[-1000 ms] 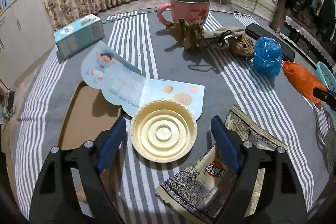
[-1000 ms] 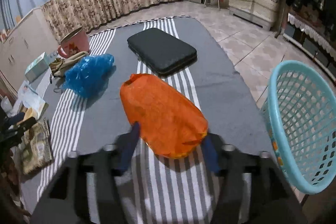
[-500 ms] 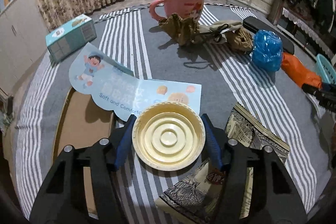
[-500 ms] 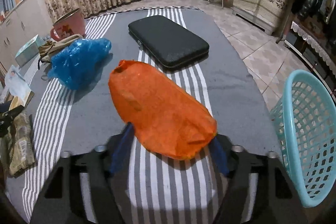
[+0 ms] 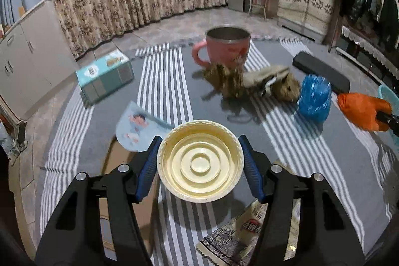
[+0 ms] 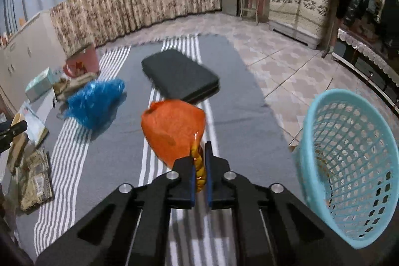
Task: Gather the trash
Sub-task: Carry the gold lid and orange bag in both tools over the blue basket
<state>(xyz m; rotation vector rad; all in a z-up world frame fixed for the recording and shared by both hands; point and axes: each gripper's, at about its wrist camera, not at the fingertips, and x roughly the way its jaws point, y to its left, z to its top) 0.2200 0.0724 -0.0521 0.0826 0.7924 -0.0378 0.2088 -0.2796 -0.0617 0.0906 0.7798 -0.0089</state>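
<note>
Left tool (image 5: 200, 161): clamped on a round cream lid (image 5: 200, 164), held above the striped mat (image 5: 164, 81). Right tool (image 6: 200, 166): pinched tight on an orange bag (image 6: 172, 131), left of the blue basket (image 6: 349, 166).

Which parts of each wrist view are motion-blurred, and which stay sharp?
Left wrist view: yellow lid and left claw sharp; pink mug and blue bag smeared. Right wrist view: right claw sharp; black case smeared.
</note>
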